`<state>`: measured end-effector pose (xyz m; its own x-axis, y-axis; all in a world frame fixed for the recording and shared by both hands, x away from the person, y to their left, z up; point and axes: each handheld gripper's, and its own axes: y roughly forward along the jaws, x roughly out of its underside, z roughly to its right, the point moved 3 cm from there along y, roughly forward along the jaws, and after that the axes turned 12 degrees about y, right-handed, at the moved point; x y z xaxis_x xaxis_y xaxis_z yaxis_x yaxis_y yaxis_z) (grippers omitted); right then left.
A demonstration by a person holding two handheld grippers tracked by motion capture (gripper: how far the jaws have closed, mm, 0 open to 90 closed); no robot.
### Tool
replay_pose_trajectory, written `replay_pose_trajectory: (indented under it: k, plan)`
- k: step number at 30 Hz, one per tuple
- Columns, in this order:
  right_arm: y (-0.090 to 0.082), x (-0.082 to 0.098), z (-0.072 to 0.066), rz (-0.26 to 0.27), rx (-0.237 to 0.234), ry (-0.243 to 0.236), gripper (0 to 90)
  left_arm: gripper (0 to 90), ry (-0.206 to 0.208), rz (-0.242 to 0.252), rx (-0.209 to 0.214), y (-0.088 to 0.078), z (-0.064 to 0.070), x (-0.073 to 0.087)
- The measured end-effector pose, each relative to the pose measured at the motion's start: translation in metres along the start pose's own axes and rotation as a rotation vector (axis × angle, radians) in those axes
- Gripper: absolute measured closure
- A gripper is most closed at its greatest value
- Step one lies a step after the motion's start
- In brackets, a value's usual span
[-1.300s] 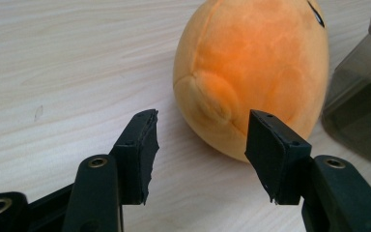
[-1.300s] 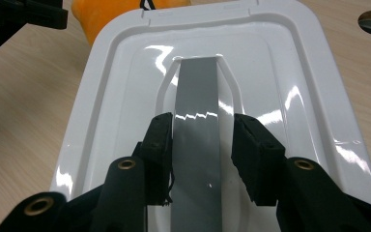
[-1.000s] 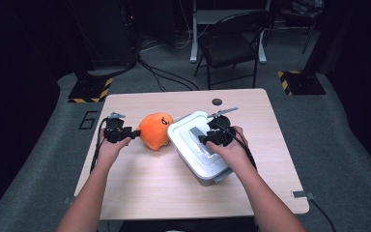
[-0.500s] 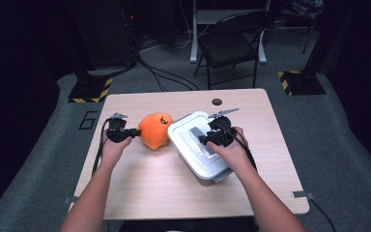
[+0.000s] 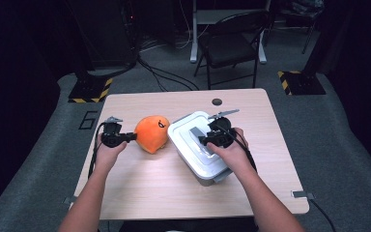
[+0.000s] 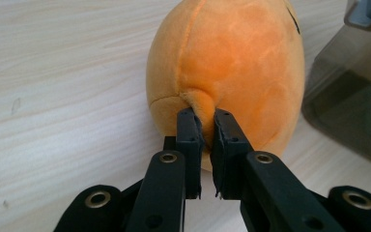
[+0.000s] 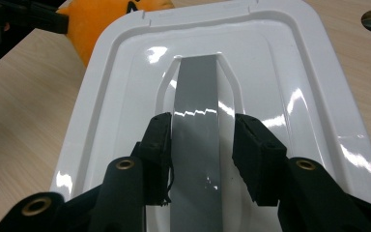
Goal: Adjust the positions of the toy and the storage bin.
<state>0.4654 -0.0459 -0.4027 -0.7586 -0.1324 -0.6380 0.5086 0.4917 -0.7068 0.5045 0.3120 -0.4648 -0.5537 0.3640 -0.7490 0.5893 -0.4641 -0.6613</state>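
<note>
An orange plush toy lies on the wooden table, left of a storage box with a white lid. My left gripper meets the toy's left side. Its jaws have just been closing, and in the left gripper view the left gripper pinches a fold of the plush. My right gripper rests on top of the lid. In the right gripper view the right gripper straddles the lid's grey handle, pads against its sides.
A round cable hole sits at the table's far edge. Beyond the table stand a folding chair, floor cables and striped floor markers. The box's grey translucent wall is close to the toy's right.
The left gripper has edged right up to the plush toy and its jaws have closed onto it. The right gripper has stayed on the lid's handle.
</note>
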Motion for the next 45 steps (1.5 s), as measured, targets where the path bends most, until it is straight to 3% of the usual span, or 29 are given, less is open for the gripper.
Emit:
replay_pose_trajectory:
  k: [18,23,31,45]
  plan:
    - [-0.002,0.004,0.000,0.004,0.006,-0.007,58.1,82.8,0.001,0.006,0.004,-0.054,0.015,0.043]
    - [-0.005,0.005,-0.001,0.010,0.012,-0.013,58.1,82.7,-0.027,0.010,0.004,-0.066,0.017,0.055]
    - [-0.003,0.006,0.000,0.009,0.016,-0.017,57.4,79.2,-0.038,0.036,0.003,-0.067,0.014,0.060]
    - [-0.007,0.004,-0.004,0.001,0.019,-0.047,55.7,55.6,-0.014,0.028,-0.023,-0.070,0.009,0.062]
